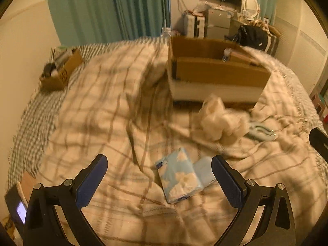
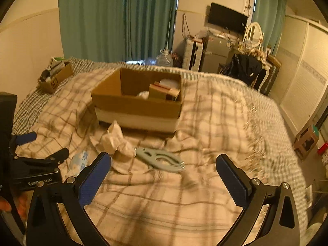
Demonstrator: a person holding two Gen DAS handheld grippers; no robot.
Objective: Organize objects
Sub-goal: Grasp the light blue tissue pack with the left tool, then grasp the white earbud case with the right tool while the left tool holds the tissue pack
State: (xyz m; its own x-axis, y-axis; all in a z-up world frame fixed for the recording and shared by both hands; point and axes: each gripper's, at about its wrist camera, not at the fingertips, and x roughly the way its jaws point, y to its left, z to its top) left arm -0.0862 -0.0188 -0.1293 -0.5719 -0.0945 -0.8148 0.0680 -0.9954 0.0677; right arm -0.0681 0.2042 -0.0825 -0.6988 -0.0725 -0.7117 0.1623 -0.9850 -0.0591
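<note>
A blue-and-white tissue pack lies on the plaid blanket between my left gripper's open fingers, nearer the right one; it also shows in the right wrist view. A crumpled white plastic bag and a pale blue hanger lie beyond it. An open cardboard box with several items inside stands further back on the bed. My right gripper is open and empty, just short of the hanger. The left gripper shows at the right wrist view's left edge.
A small cardboard box with clutter sits at the bed's far left by the wall. Teal curtains, a TV, a small fridge and a dark bag stand beyond the bed. The bed edge drops off at right.
</note>
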